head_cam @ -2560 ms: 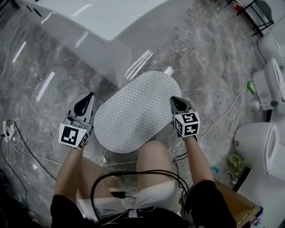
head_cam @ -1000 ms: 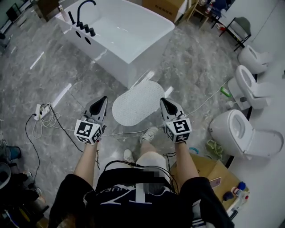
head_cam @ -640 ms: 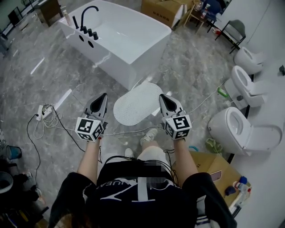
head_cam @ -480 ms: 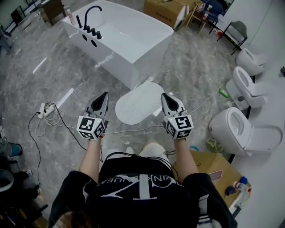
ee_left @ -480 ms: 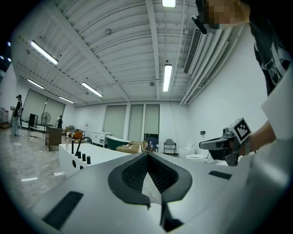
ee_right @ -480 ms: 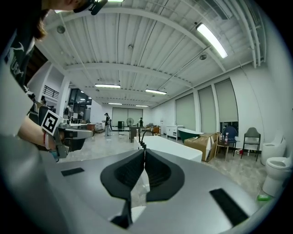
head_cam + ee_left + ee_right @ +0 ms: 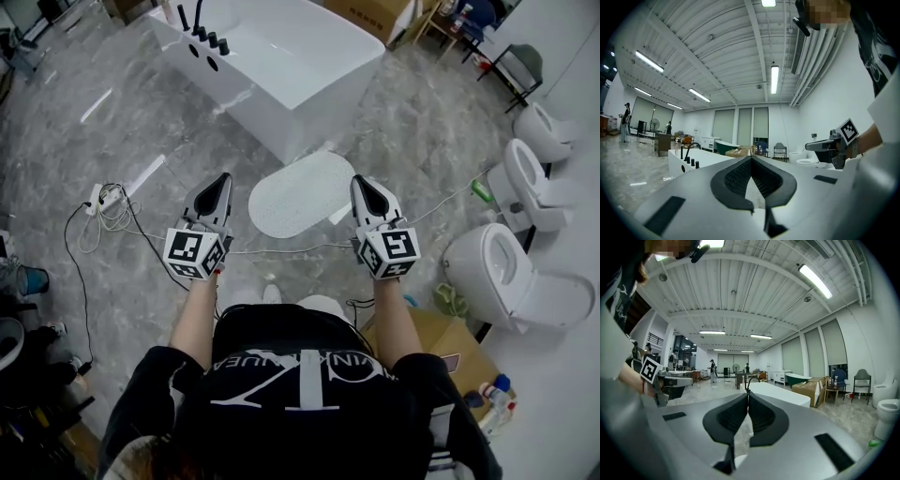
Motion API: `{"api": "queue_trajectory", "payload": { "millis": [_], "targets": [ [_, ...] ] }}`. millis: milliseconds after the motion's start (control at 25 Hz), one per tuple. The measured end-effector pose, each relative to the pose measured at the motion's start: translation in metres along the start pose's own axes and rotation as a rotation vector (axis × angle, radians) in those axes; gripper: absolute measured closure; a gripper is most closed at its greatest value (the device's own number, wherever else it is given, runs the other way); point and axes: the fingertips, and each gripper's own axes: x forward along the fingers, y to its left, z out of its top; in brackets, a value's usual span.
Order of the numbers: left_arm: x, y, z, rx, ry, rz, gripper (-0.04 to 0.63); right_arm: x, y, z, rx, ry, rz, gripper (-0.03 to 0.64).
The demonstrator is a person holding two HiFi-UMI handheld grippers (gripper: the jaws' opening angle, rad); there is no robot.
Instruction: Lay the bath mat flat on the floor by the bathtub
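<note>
Stretching across the whole head view, the grey marbled floor (image 7: pixel 112 141) carries everything. The white bathtub (image 7: pixel 291 66) stands at its far side, its far end cut off by the picture's top edge, with black taps on the rim. Three white toilets (image 7: pixel 520 281) line the floor's right edge; the farthest is partly cut off. A cardboard box (image 7: pixel 441 342) by the person's right arm is half hidden behind that arm.

The bath mat (image 7: pixel 302 194) is a pale, white oval lying flat on the floor just beside the bathtub's near end, its long axis slanting up to the right. Its surface pattern is too fine to make out, and its right edge runs close to the right gripper's outline. Neither gripper view shows the mat; the gripper bodies fill the lower part of those pictures.

The left gripper (image 7: pixel 223 178) and right gripper (image 7: pixel 362 180) are held level, one to each side of the mat and apart from it. Each has its dark ribbed fingers (image 7: pixel 736 178) closed tip to tip with nothing between them. A thin cable (image 7: pixel 281 249) crosses the floor beneath them.
</note>
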Motion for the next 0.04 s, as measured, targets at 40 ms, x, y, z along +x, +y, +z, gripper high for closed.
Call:
{"api": "queue_trajectory", "payload": {
  "millis": [40],
  "targets": [
    [0.0023, -0.0026, 0.0019, 0.005, -0.001, 0.004, 0.581, 0.0002, -0.0031, 0.0022, 0.004, -0.006, 0.002, 0.591]
  ]
}}
